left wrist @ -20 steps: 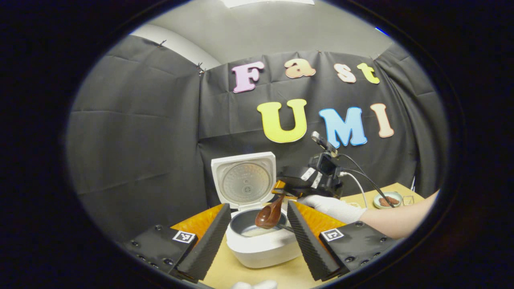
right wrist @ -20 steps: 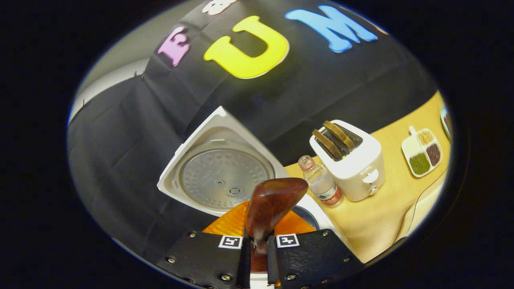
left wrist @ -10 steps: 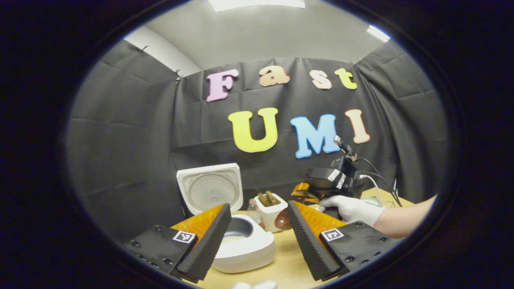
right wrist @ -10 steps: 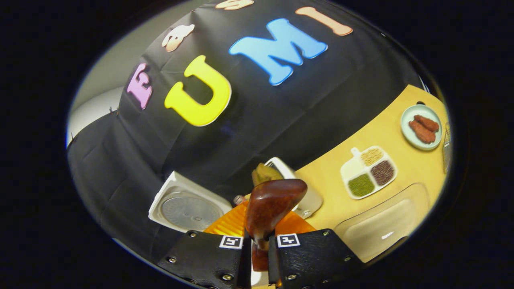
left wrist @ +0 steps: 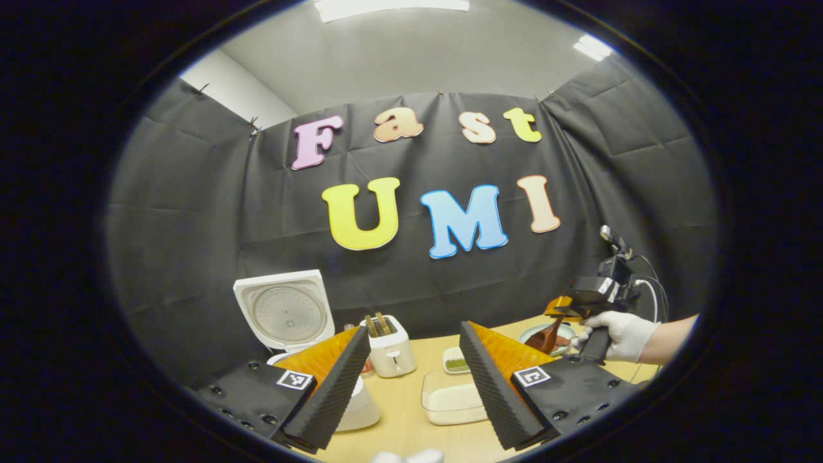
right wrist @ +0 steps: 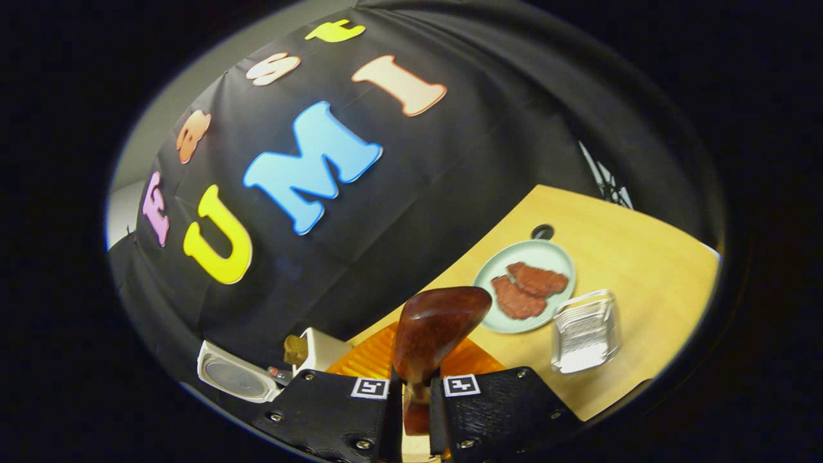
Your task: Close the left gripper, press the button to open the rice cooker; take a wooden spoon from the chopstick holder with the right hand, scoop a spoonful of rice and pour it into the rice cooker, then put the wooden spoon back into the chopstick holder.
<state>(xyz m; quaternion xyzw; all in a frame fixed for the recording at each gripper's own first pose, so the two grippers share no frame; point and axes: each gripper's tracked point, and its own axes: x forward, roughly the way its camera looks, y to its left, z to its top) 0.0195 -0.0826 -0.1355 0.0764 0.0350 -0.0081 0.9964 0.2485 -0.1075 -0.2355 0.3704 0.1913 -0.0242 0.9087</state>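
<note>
Change since a second ago: the right gripper (left wrist: 558, 310) with the wooden spoon (right wrist: 432, 334) has moved away from the rice cooker (left wrist: 292, 321) to the far right of the table (left wrist: 405, 411), above the pale green plate (right wrist: 530, 254). In the left gripper view the cooker, earlier centred between the fingers, now sits at left.

Fingers:
- Left gripper (left wrist: 411, 376): fingers spread wide, holding nothing, touching nothing.
- Right gripper, in its own view (right wrist: 411, 411): fingers pressed onto the spoon's handle, bowl standing up between them. A gloved hand (left wrist: 616, 334) grips its handle.

Containers, largest first:
- Rice cooker: white, lid upright and open; pot partly hidden behind the left finger, contents cannot be told.
- Toaster (left wrist: 390, 344): white, two slices in the slots, just right of the cooker.
- Clear tub (left wrist: 450, 404): pale contents, near table centre.
- Pale green plate: reddish-brown pieces on it.
- Clear ribbed holder (right wrist: 584, 331): just beside the plate, on the table; contents unclear.
- Small divided dish (left wrist: 455, 361): green filling visible, behind the tub.
</note>
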